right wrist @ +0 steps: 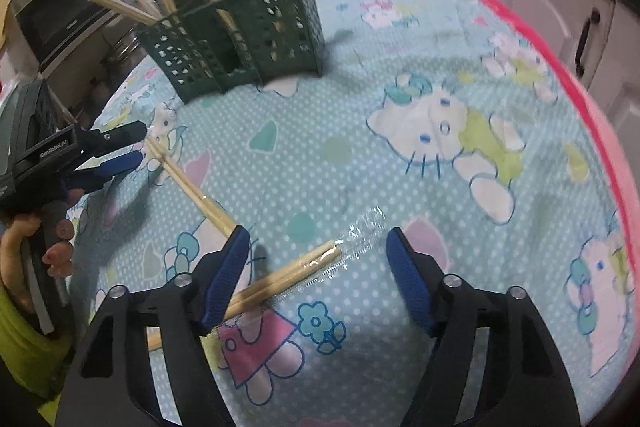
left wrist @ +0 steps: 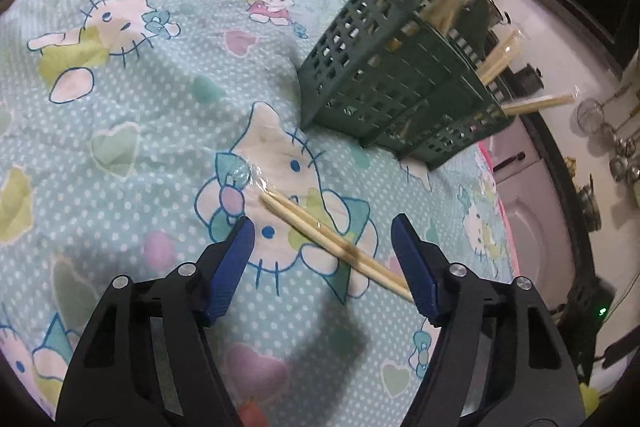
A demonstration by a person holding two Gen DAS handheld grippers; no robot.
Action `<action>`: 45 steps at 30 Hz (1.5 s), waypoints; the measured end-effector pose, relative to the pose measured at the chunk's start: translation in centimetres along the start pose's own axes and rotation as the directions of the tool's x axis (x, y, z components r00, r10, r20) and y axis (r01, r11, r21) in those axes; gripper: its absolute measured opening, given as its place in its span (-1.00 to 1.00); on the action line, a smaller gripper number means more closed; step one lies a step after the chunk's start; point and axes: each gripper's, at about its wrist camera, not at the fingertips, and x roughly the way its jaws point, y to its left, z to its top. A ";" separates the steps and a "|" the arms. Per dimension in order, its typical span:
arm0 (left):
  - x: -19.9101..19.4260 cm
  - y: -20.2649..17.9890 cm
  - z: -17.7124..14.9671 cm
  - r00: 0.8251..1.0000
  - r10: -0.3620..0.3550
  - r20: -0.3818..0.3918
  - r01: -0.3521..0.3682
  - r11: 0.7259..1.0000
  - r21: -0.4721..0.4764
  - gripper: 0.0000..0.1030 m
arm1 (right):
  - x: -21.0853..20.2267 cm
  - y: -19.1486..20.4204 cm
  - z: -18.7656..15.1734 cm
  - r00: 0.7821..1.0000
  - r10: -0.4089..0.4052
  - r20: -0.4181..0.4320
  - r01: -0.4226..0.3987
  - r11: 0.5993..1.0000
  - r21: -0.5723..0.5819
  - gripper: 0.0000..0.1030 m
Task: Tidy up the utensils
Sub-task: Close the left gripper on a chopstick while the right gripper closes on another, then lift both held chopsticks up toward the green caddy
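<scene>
Left gripper (left wrist: 323, 259): unclenched, straddling wrapped chopstick pair (left wrist: 336, 245); long axis 10-to-4 o'clock.
Right gripper (right wrist: 316, 263): spread, empty; second wrapped pair (right wrist: 288, 277) between jaws, axis 8-to-2 o'clock, untouched.
Green holder (right wrist: 248, 27): 11 o'clock, well apart.

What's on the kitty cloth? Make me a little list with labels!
cloth: blue cartoon-cat cloth covering the table
holder: green holder, upright, wrapped chopsticks sticking out
pair one: chopsticks flat on the cloth, between the open jaws of the left gripper, not pinched
pair two: wrapped chopsticks flat on the cloth, between the open jaws of the right gripper, not pinched
person: hand holding the left gripper
</scene>
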 end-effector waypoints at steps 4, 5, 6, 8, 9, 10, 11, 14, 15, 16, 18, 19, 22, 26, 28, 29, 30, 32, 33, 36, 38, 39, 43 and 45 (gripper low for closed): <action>0.3 0.5 0.8 1.000 -0.001 -0.003 0.001 1.000 -0.030 0.15 | 0.2 -0.4 0.4 1.000 0.021 -0.004 -0.021 0.998 0.052 0.21; 0.4 0.6 1.0 1.000 0.000 -0.004 0.000 0.999 -0.040 0.12 | 0.2 -0.6 0.5 1.000 0.024 -0.005 -0.024 0.998 0.063 0.20; 0.5 0.7 1.2 1.000 0.002 -0.005 -0.002 0.999 -0.045 0.10 | 0.3 -0.7 0.6 1.000 0.028 -0.006 -0.027 0.997 0.073 0.12; 0.6 0.9 1.6 1.000 0.008 -0.004 -0.008 0.999 -0.054 0.01 | 0.5 -0.8 0.8 1.000 0.023 -0.005 -0.023 0.996 0.084 0.04; 0.7 1.1 1.8 1.000 0.012 -0.002 -0.012 0.998 -0.062 -0.03 | 0.5 -0.8 0.9 1.000 0.023 -0.005 -0.023 0.996 0.086 -0.02; 0.8 1.2 1.9 1.000 0.017 -0.001 -0.017 0.998 -0.068 -0.10 | 0.5 -0.9 1.0 1.000 0.020 -0.003 -0.019 0.996 0.087 -0.11; 0.8 1.3 2.0 1.000 0.025 -0.001 -0.025 0.997 -0.070 -0.21 | 0.5 -0.9 1.0 1.000 0.016 -0.002 -0.016 0.996 0.088 -0.15; 1.1 1.7 2.5 0.998 0.055 -0.002 -0.055 0.996 -0.076 -0.47 | 0.7 -1.1 1.1 1.000 0.010 0.002 -0.010 0.996 0.092 -0.47; 1.2 1.8 2.7 0.998 0.067 -0.004 -0.067 0.995 -0.080 -0.52 | 0.7 -1.3 1.1 1.000 0.011 0.003 -0.012 0.995 0.097 -0.56; 1.2 1.9 2.8 0.997 0.075 -0.005 -0.075 0.994 -0.081 -0.59 | 0.7 -1.5 1.2 1.000 0.019 0.005 -0.019 0.994 0.106 -0.65; 1.4 2.1 3.1 0.996 0.084 -0.006 -0.084 0.993 -0.087 -0.64 | 0.8 -1.7 1.3 1.000 0.027 0.005 -0.027 0.994 0.110 -0.71; 1.5 2.2 3.3 0.996 0.087 -0.005 -0.087 0.992 -0.091 -0.65 | 0.8 -1.8 1.4 1.000 0.030 0.007 -0.031 0.993 0.112 -0.73; 1.9 2.3 3.8 0.995 0.099 -0.002 -0.099 0.990 -0.096 -0.66 | 0.9 -1.7 1.5 0.999 0.039 0.010 -0.040 0.994 0.106 -0.84; 2.3 2.2 4.3 0.990 0.139 0.001 -0.138 0.987 -0.080 -0.85 | 0.7 -1.4 1.7 0.999 0.046 0.016 -0.047 0.994 0.095 -0.86; 2.3 2.4 4.4 0.991 0.135 0.001 -0.134 0.988 -0.074 -0.89 | 0.5 -1.4 1.9 0.998 0.053 0.023 -0.055 0.994 0.090 -0.88; 2.2 2.4 4.3 0.991 0.131 0.000 -0.131 0.989 -0.073 -0.91 | 0.4 -1.3 2.0 0.998 0.057 0.029 -0.060 0.994 0.089 -0.89; 2.1 2.5 4.3 0.992 0.125 0.002 -0.125 0.990 -0.071 -0.92 | 0.2 -1.2 2.1 0.997 0.062 0.035 -0.065 0.994 0.086 -0.90; 1.8 2.7 4.2 0.994 0.108 0.011 -0.107 0.992 -0.070 -0.93 | -0.3 -0.9 2.5 0.996 0.067 0.055 -0.070 0.995 0.068 -0.91; 1.6 2.8 4.1 0.995 0.094 0.021 -0.092 0.993 -0.071 -0.93 | -0.6 -0.7 2.6 0.996 0.068 0.066 -0.072 0.996 0.058 -0.91; 0.5 2.5 3.7 0.997 0.066 0.050 -0.063 0.996 -0.059 -0.94 | -1.7 0.0 3.3 0.992 0.079 0.102 -0.081 0.997 0.019 -0.91; -0.6 2.0 3.4 0.996 0.053 0.078 -0.050 0.998 -0.033 -0.95 | -2.4 0.5 3.8 0.988 0.082 0.131 -0.081 0.997 -0.012 -0.91; -1.1 1.7 3.3 0.995 0.046 0.089 -0.044 0.999 -0.022 -0.95 | -2.8 0.7 4.0 0.986 0.084 0.143 -0.081 0.996 -0.027 -0.91; -3.4 0.6 2.9 0.990 0.009 0.138 -0.010 1.000 0.012 -0.95 | -4.0 1.7 4.8 0.978 0.094 0.189 -0.081 0.994 -0.077 -0.91; -4.4 -0.1 2.7 0.987 -0.007 0.158 0.002 1.000 0.030 -0.95 | -4.5 2.2 5.0 0.974 0.100 0.205 -0.081 0.992 -0.099 -0.91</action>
